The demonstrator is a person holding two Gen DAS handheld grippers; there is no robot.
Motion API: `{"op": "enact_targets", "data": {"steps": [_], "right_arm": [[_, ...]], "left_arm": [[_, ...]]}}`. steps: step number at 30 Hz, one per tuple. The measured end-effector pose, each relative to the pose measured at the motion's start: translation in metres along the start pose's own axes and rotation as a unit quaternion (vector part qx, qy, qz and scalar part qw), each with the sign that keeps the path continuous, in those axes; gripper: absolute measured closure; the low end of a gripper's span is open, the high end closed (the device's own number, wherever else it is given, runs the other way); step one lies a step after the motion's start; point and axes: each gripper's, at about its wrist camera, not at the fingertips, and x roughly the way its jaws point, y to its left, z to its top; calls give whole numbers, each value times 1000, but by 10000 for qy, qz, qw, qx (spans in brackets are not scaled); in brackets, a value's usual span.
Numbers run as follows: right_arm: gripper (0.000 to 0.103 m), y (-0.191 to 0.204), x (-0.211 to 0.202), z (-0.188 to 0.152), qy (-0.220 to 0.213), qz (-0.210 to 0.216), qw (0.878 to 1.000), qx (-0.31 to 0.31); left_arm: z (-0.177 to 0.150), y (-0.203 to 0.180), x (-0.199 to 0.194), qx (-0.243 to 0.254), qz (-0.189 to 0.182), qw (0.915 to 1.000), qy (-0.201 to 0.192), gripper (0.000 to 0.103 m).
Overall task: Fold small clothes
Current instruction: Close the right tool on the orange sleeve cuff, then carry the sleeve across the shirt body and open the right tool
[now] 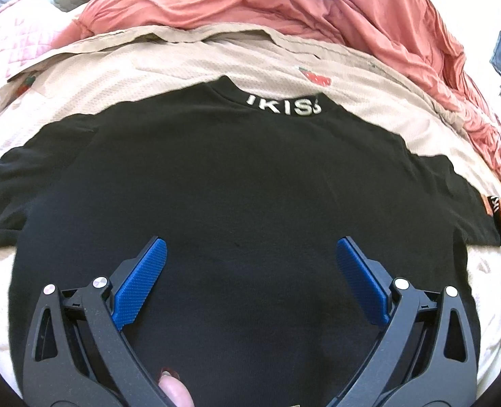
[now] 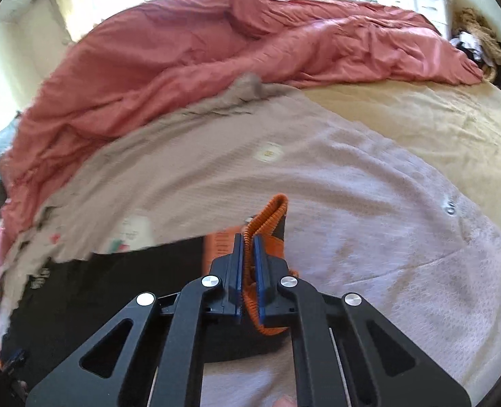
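Left wrist view looks down on a black T-shirt [image 1: 236, 176] spread flat on a beige waffle-textured blanket [image 1: 182, 64] that covers the bed, its collar, printed with white letters, lying farthest from the camera and both short sleeves stretched out to the sides. The left gripper [image 1: 250, 247] hangs over the lower part of the shirt with its blue-padded fingers [image 1: 141, 281] spread wide apart and nothing between them; a fingertip of the person's hand [image 1: 174, 391] shows at the bottom edge between the black arms. At the right edge of this view the shirt's orange sleeve cuff [image 1: 496, 210] is visible. In the right wrist view, the right gripper [image 2: 247, 237] has its fingers pressed together on that ribbed orange cuff [image 2: 270, 213], which folds up above the pads and also bulges out below them, while the black cloth trails off to the left. A rumpled salmon-pink duvet [image 2: 169, 64] lies heaped behind the blanket, and a tan sheet [image 2: 420, 115] covers the bed to the right.
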Motion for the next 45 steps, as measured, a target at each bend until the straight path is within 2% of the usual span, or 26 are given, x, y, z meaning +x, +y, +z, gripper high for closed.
{"op": "enact_targets", "data": {"steps": [6,12,16,19,25,30,33,34,36,40,42,45], "right_arm": [[99,80,-23,-3,-113,752,9956,-540],[99,177,-31,-16,-60,1659,9807,-1034],[99,236,-24,-34,178,2202,9673,-1243],[99,280,-8,-60,529,2541,9561,-1358],[99,336,25,-111,1114,2708,9444,-1495],[99,354,44,-141,1580,2814,9341,-1526],[96,359,48,-151,1847,3185,9182,-1459],[91,357,46,-151,1863,3219,9173,-1423],[79,351,40,-146,1784,3222,9195,-1372],[77,330,19,-130,1328,3024,9326,-1457],[70,313,8,-122,1095,2772,9427,-1501],[67,287,1,-118,909,2495,9534,-1434]], "left_arm": [[9,14,-15,-190,-101,9996,-168,9],[14,32,-20,-454,-135,9987,-196,9],[17,46,-26,-640,-145,9975,-258,9],[19,60,-28,-845,-93,9960,-281,9],[22,86,-29,-1175,-22,9926,-312,9],[22,101,-27,-1461,-50,9889,-260,9],[23,103,-28,-1490,-70,9884,-289,9],[23,103,-28,-1484,-78,9885,-297,9],[22,103,-29,-1485,-115,9883,-313,9],[23,92,-26,-1330,-279,9903,-280,10],[24,81,-25,-1148,-429,9922,-224,26],[22,61,-19,-989,-1066,9894,-13,36]]}}
